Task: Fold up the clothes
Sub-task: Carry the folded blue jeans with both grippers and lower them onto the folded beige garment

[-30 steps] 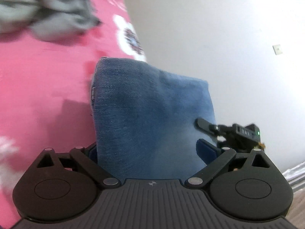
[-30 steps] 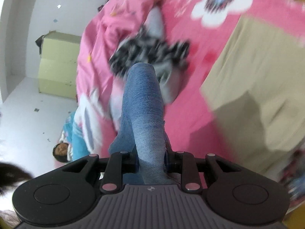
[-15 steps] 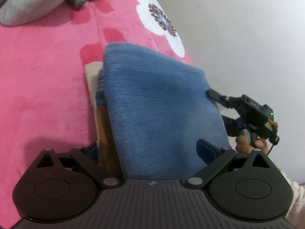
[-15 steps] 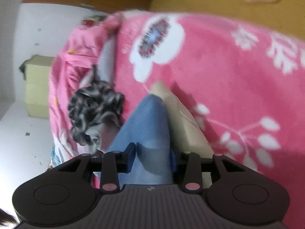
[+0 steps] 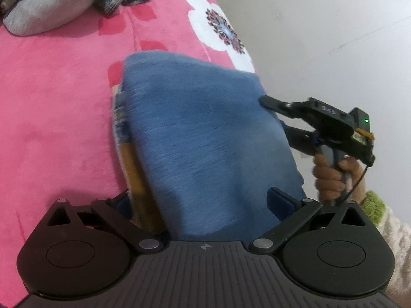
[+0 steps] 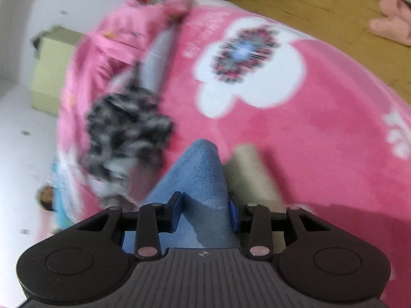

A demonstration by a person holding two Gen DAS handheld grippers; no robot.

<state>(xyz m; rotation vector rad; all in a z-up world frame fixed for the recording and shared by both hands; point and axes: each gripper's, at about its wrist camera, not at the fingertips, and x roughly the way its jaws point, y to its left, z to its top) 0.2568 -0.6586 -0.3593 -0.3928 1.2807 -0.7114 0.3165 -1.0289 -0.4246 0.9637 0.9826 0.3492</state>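
Note:
Folded blue jeans (image 5: 205,141) lie on a folded beige garment (image 5: 131,174) on the pink flowered bedspread (image 5: 51,115). My left gripper (image 5: 203,200) straddles the near end of the jeans and is shut on the thick fold; its left pad is hidden behind the stack. In the right wrist view the jeans (image 6: 203,169) run as a narrow ridge between the blue pads of my right gripper (image 6: 205,210), whose jaws stand loose at its sides. The beige garment (image 6: 254,169) shows just right of it. The left wrist view has the right gripper (image 5: 274,115) at the jeans' far right edge, held by a hand (image 5: 331,174).
A crumpled grey garment (image 5: 51,7) lies at the far left of the bed. A black-and-white patterned garment (image 6: 123,133) sits left of the jeans. A white wall (image 5: 334,38) borders the bed. A wooden headboard (image 6: 308,7) and a pale green box (image 6: 48,71) stand beyond.
Both grippers have carried the jeans down from the air onto the beige garment on the bed. The right gripper's jaws have widened around the fold.

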